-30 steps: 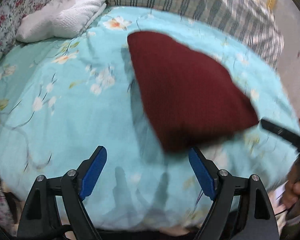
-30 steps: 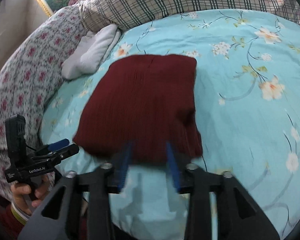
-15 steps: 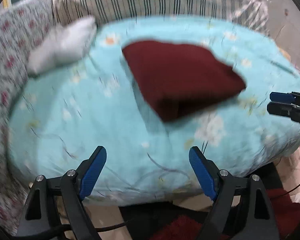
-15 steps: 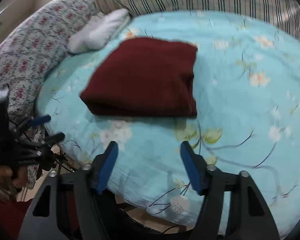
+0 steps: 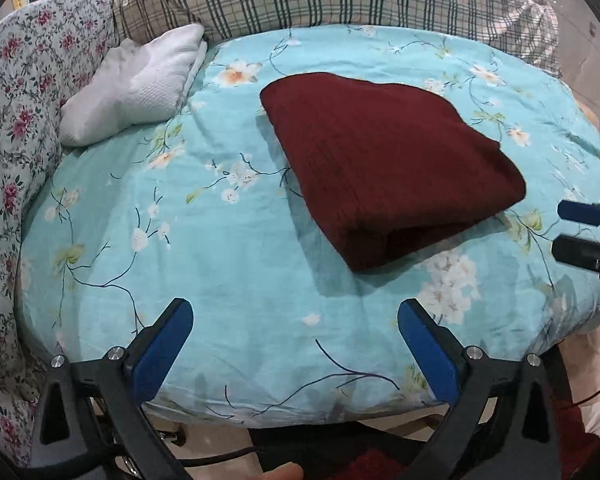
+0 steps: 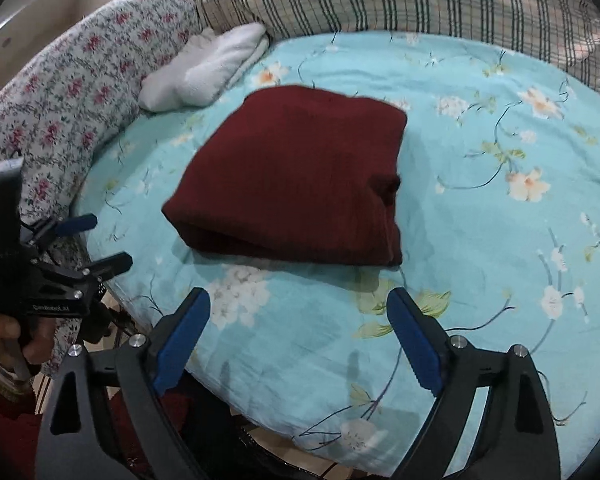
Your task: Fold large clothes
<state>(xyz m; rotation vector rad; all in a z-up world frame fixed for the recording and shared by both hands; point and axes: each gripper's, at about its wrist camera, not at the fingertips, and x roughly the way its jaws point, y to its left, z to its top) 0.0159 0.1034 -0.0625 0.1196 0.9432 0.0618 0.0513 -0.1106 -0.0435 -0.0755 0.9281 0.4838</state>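
Both the left gripper (image 5: 294, 346) and right gripper (image 6: 298, 338) have backed off, jaws opening wide and empty, leaving the dark-red knitted garment (image 5: 384, 160) folded on the turquoise floral bedcover (image 5: 204, 264); folding appears complete.

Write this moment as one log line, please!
sweater: folded on bed | left gripper: opening, empty | right gripper: opening, empty

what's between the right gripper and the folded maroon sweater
Only bare turquoise floral bedsheet. In the right wrist view the right gripper, jaws opening with nothing between them, sits short of the maroon sweater.
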